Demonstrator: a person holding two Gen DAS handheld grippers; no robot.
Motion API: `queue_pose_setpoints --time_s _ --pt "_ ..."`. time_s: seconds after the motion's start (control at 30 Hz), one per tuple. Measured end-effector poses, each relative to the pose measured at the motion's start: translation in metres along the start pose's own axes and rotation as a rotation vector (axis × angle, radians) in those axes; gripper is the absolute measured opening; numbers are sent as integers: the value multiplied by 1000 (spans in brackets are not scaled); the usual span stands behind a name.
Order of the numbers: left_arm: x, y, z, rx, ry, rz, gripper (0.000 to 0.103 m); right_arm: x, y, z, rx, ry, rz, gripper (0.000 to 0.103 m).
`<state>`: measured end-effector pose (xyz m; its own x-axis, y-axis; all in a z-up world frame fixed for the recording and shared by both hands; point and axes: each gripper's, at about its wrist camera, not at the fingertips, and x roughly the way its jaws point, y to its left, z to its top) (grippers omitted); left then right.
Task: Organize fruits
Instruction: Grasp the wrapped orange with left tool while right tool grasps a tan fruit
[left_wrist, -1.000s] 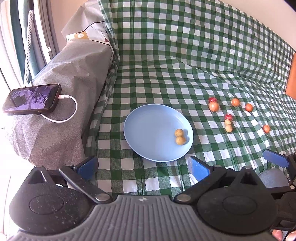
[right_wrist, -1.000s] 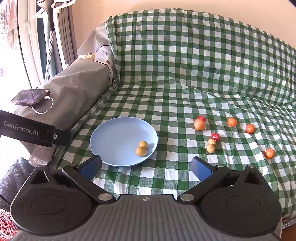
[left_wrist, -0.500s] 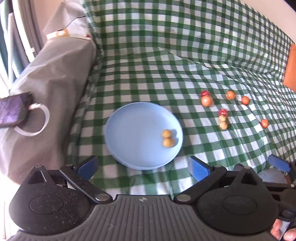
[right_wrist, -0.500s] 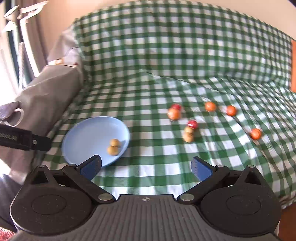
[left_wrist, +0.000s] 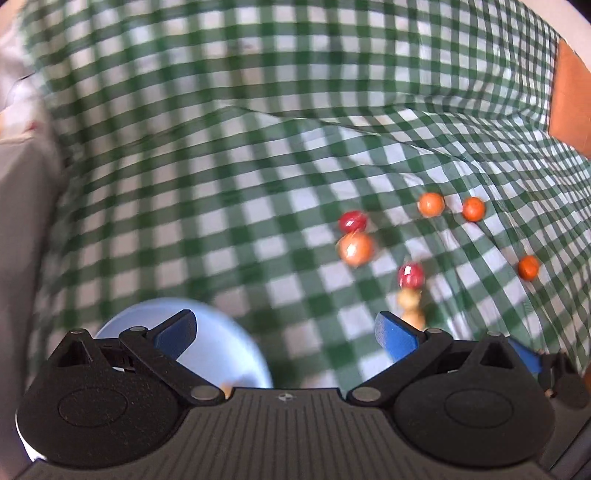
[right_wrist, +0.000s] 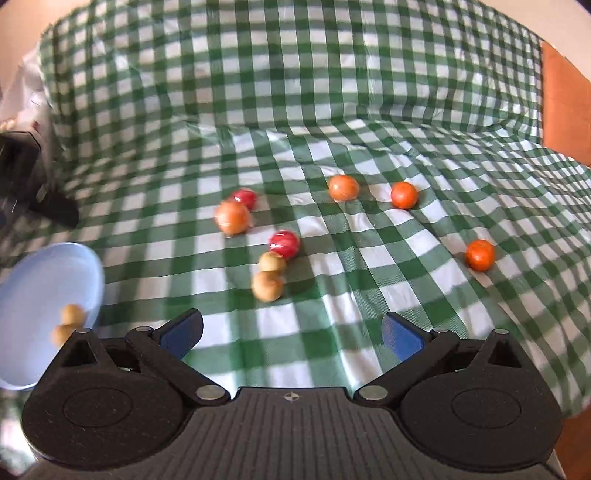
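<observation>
A light blue plate (right_wrist: 44, 280) lies on the green checked cloth at the left and holds two tan fruits (right_wrist: 72, 314). It also shows low in the left wrist view (left_wrist: 229, 354). Loose on the cloth lie two tan fruits (right_wrist: 267, 285), two red fruits (right_wrist: 284, 243), a larger orange fruit (right_wrist: 232, 217) and three small orange fruits (right_wrist: 343, 187). My right gripper (right_wrist: 291, 330) is open and empty, just short of the tan fruits. My left gripper (left_wrist: 284, 332) is open and empty, with a tan fruit (left_wrist: 410, 301) beside its right fingertip.
The checked cloth rises into a backrest (right_wrist: 295, 74) behind the fruits. An orange cushion (right_wrist: 565, 114) stands at the right edge. A grey covered armrest (left_wrist: 22, 206) lies at the left. Part of the left gripper (right_wrist: 22, 173) shows at the left of the right wrist view.
Both grippers have swung to the right and moved forward toward the loose fruits. The plate has slid to the lower left of both views. The phone is out of view. Both stay open.
</observation>
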<state>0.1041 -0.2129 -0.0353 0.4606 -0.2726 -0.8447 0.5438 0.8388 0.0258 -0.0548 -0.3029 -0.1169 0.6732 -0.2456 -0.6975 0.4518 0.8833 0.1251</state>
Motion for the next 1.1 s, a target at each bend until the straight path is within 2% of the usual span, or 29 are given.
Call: queue_pose_setpoints --time_s 0.27,0.33,0.5,0.53,0.57,0.6,0.63,0.67,0.73,0.87,1.0,1.1 --pt "113 -36 55 38 84 -41 103 90 -7 4 -31 17 27 101" --pt "131 -43 60 42 108 -52 103 94 -7 -1 -59 -26 28 102" --pt "157 -51 62 42 167 -67 102 94 -7 -4 -74 -52 28 102" --pt "156 -49 62 27 163 -78 89 93 -7 -4 -76 -54 31 99" --pt "155 -47 62 11 157 -87 72 91 -5 -4 -78 -64 40 82" --pt "155 -45 62 3 172 -131 42 87 -3 -6 -90 -81 48 52" --pt "153 -43 63 -6 180 -141 42 82 0 -7 -117 -94 65 34" --pt "150 -42 62 -11 170 -137 42 80 4 -8 -153 -97 68 26" --pt "140 -41 59 6 154 -122 42 78 8 -10 -176 -98 56 26" --pt "102 -32 46 3 138 -102 42 73 0 -3 -128 -70 33 26" --pt "45 -17 17 10 111 -77 42 54 -12 5 -84 -43 1 26" --pt "4 0 -11 13 105 -46 42 30 -16 9 -78 -44 7 26"
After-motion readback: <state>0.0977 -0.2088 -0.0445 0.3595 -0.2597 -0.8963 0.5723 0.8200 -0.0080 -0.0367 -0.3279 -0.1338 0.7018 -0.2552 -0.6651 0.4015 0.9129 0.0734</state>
